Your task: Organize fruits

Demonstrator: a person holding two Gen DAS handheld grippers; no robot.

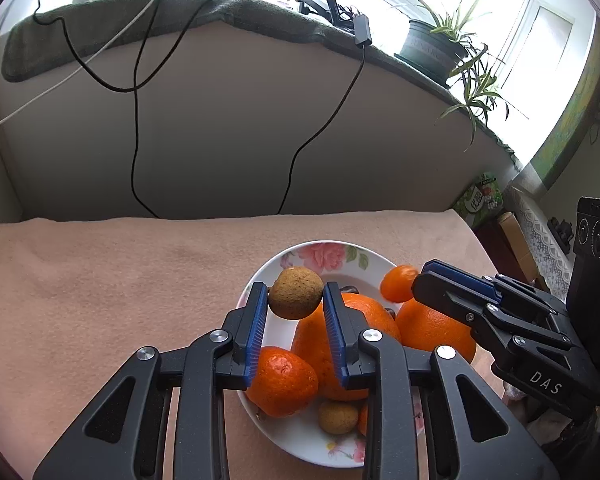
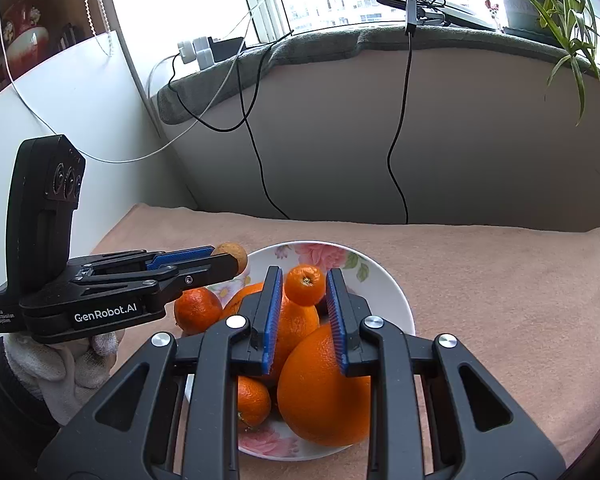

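Note:
A white floral plate [image 1: 320, 254] [image 2: 384, 280] on the pink cloth holds large oranges [image 1: 432, 330] [image 2: 324, 384], mandarins [image 1: 282, 380] [image 2: 198, 308] and a small brown longan [image 1: 337, 417]. My left gripper [image 1: 295, 294] is shut on another brown longan [image 1: 296, 292] and holds it above the plate; it also shows in the right wrist view [image 2: 224, 258] with the longan [image 2: 233, 256]. My right gripper [image 2: 303, 286] is shut on a small mandarin [image 2: 305, 284] above the oranges; the left wrist view shows it [image 1: 418, 276] at that mandarin [image 1: 398, 283].
The pink cloth [image 1: 120, 288] covers the table. A grey wall stands behind, with black cables [image 1: 134, 152] hanging from a sill that bears a potted plant [image 1: 432, 46] and chargers [image 2: 198, 50]. A white cabinet [image 2: 60, 96] is at the left.

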